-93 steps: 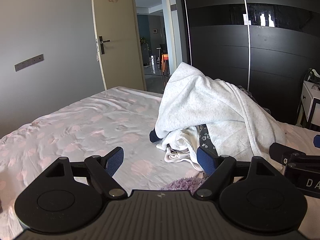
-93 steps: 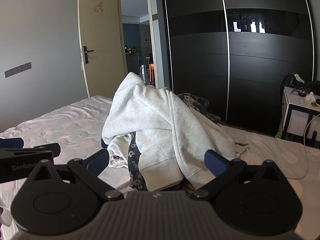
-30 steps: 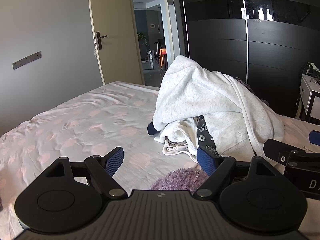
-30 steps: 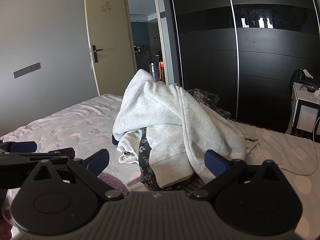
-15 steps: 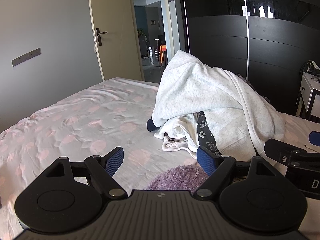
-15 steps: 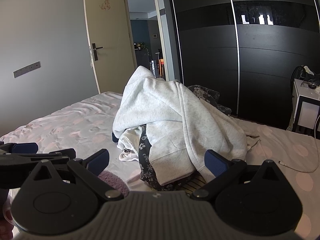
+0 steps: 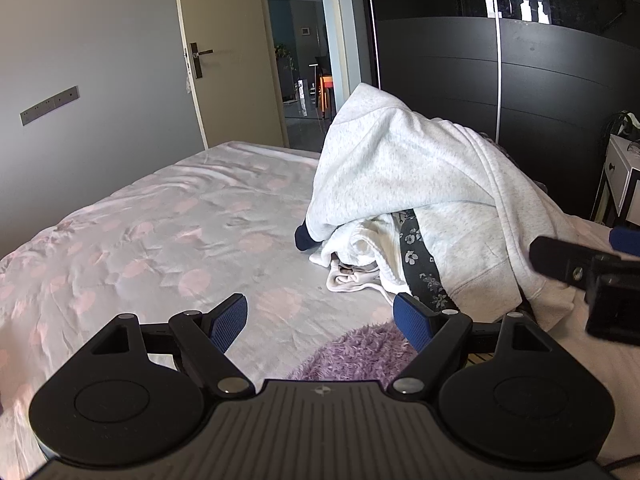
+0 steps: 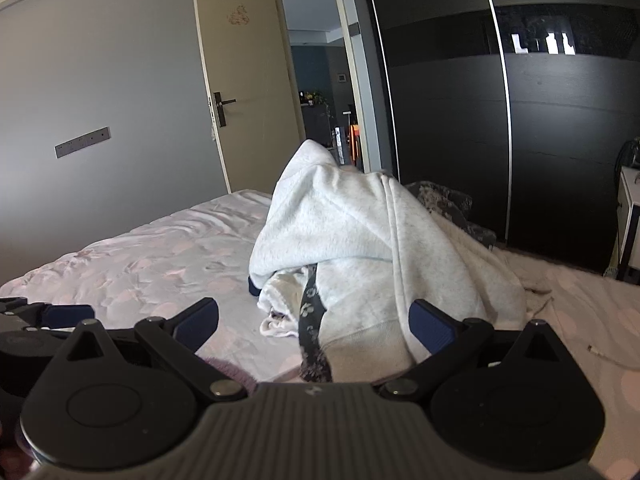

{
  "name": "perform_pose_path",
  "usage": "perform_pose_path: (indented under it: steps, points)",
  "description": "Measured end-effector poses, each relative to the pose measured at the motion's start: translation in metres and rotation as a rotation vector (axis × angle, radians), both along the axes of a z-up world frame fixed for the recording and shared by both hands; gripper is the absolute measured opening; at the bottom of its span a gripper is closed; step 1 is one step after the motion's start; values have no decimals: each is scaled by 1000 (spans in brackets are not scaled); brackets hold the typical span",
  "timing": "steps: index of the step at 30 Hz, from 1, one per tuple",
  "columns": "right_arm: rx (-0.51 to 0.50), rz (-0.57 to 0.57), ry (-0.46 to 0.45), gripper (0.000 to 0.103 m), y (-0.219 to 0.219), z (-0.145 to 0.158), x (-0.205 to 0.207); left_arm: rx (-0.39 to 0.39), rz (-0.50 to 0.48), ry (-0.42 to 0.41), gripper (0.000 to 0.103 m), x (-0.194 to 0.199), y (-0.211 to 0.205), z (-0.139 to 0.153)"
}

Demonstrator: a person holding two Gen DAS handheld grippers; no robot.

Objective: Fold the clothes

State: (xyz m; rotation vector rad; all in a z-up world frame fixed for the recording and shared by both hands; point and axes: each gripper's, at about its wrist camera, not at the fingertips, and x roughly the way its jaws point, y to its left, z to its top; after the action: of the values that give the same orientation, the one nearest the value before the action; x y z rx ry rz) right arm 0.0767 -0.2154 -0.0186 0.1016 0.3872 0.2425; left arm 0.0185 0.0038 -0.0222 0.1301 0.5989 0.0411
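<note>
A heap of clothes lies on the bed, topped by a pale grey sweatshirt [image 7: 404,168] [image 8: 352,228]. Under it show a cream garment [image 7: 360,256] [image 8: 280,292], a dark floral piece [image 7: 420,268] [image 8: 312,320] and a navy bit [image 7: 304,238]. A purple fluffy garment [image 7: 360,356] [image 8: 230,370] lies nearest me. My left gripper [image 7: 322,316] is open above the purple garment, short of the heap. My right gripper [image 8: 314,318] is open just before the sweatshirt's hem, holding nothing.
The bed sheet [image 7: 160,232] is pale with pink dots and spreads out to the left. A black sliding wardrobe [image 7: 500,80] stands behind the heap, an open door [image 7: 224,56] at the back left, a white bedside table [image 7: 620,176] at the right. A white cable [image 8: 608,358] lies on the bed.
Both grippers have moved forward toward the heap and the right one has swung left. Both stay open. The clothes have not moved.
</note>
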Motion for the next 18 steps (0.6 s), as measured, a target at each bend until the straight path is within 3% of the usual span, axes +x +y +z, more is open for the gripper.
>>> perform_pose_path:
  steps: [7,10,18]
  points:
    - [-47,17,3,100,-18,-2,46,8,13,47,80,29,14,-5]
    - [-83,17,7,86,-21,-2,70,14,20,63,80,43,18,-7]
    - [-139,13,23,74,-25,-6,139,34,14,102,80,90,17,-10]
